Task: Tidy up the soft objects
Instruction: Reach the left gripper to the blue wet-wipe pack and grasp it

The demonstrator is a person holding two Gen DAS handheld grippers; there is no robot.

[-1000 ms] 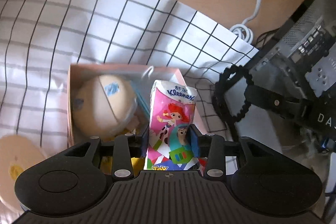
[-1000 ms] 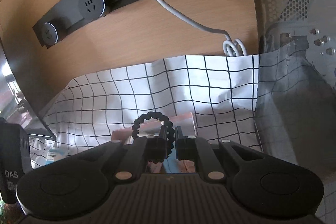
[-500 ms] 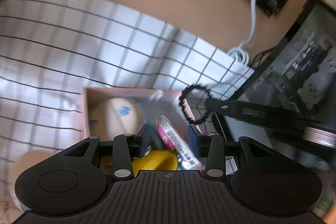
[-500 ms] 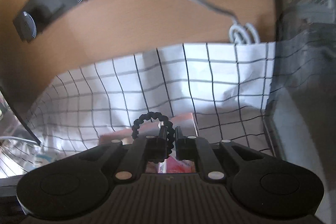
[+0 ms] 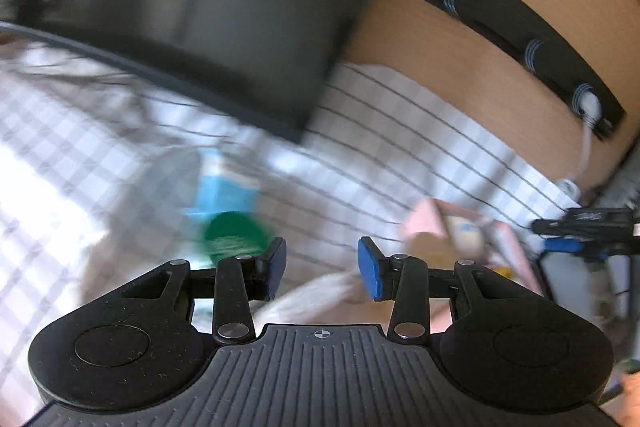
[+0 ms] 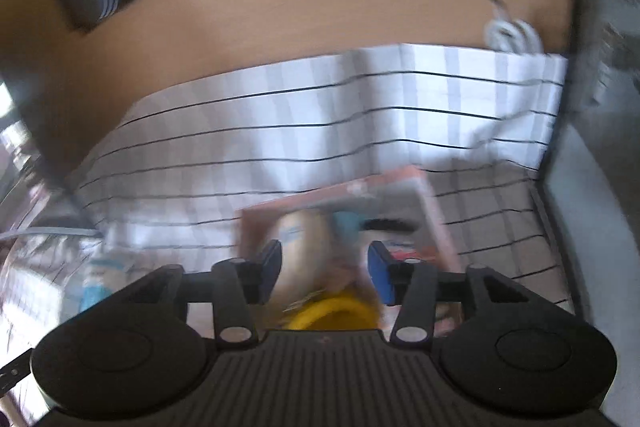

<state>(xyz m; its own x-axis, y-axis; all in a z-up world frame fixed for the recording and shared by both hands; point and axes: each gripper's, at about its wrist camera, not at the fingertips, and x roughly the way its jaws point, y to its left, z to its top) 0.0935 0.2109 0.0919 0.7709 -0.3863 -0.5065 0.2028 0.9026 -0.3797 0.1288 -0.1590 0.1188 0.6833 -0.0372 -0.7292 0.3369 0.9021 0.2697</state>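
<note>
Pink box (image 6: 434, 211), right claw (image 6: 324, 271) parted, empty

Wooden desk (image 6: 304, 27), light tan, partly covered by a white cloth with black grid lines (image 6: 360, 115). On the cloth: pink open box (image 6: 434, 211) holding soft items; blurred blue-and-green pack (image 5: 228, 211) well apart from it. Black power strip (image 5: 520, 43) lies on bare wood beyond the cloth's edge.
</note>
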